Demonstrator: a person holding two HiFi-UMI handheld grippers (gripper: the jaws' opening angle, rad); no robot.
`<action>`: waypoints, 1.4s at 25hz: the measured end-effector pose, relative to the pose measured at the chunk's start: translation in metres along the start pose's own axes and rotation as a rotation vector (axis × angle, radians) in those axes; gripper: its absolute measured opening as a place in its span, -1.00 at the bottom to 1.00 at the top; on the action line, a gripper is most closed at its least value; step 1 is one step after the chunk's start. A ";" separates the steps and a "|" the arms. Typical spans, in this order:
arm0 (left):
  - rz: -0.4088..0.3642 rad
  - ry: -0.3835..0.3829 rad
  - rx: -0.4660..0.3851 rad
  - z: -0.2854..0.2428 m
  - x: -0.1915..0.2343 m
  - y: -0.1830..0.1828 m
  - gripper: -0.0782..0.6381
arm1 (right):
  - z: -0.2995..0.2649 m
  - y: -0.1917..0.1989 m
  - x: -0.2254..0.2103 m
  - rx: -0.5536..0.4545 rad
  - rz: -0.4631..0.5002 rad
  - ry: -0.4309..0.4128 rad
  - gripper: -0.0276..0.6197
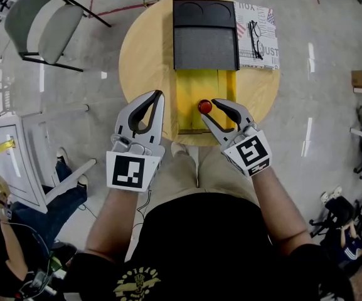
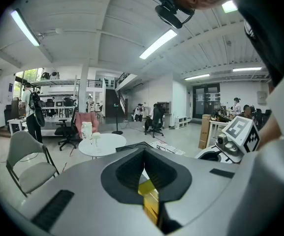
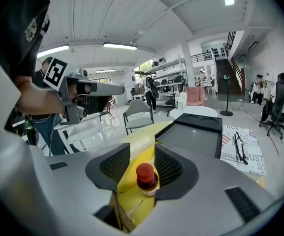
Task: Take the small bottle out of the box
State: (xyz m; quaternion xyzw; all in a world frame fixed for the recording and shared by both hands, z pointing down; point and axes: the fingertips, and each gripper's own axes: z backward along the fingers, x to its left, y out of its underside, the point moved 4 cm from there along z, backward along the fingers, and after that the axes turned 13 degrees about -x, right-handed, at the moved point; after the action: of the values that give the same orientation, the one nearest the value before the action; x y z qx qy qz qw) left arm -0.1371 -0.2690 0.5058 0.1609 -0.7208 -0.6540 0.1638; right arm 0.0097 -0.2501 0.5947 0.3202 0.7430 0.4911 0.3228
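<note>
A small bottle with a red cap point(image 1: 204, 107) stands upright in the open yellow box point(image 1: 190, 89) near its front edge. The box's black lid point(image 1: 206, 39) lies open behind it. My right gripper point(image 1: 209, 110) is open around the bottle; in the right gripper view the bottle point(image 3: 146, 179) sits between the jaws, close to the right pad, with a gap on the left side. The right gripper point(image 3: 142, 149) does not press on it. My left gripper point(image 1: 159, 95) is shut with nothing in it, its tip at the box's left wall; its view point(image 2: 142, 152) shows a strip of yellow box.
The box sits on a round wooden table point(image 1: 143, 49). Black glasses point(image 1: 255, 37) lie on a printed sheet at the table's back right. A grey chair point(image 1: 42, 27) stands at the back left, and white furniture point(image 1: 24, 155) stands at the left with a seated person beside it.
</note>
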 end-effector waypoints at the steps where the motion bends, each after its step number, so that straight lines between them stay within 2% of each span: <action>1: -0.001 0.001 0.003 0.000 0.000 0.002 -0.74 | -0.001 0.004 0.000 0.006 0.000 0.001 -0.38; 19: -0.009 0.013 0.012 -0.006 0.001 0.020 -0.74 | -0.018 0.043 0.000 0.060 0.072 0.035 -0.36; 27: -0.047 0.009 0.007 0.001 0.003 -0.008 -0.74 | -0.022 0.047 -0.001 0.117 0.132 0.084 -0.45; 35: -0.079 0.022 -0.030 0.006 -0.003 -0.049 -0.74 | 0.000 0.027 0.006 0.140 0.062 0.055 -0.46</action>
State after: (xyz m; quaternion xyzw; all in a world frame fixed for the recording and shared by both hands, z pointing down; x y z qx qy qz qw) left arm -0.1360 -0.2666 0.4560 0.1941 -0.7023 -0.6688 0.1481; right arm 0.0105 -0.2373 0.6193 0.3510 0.7741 0.4562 0.2636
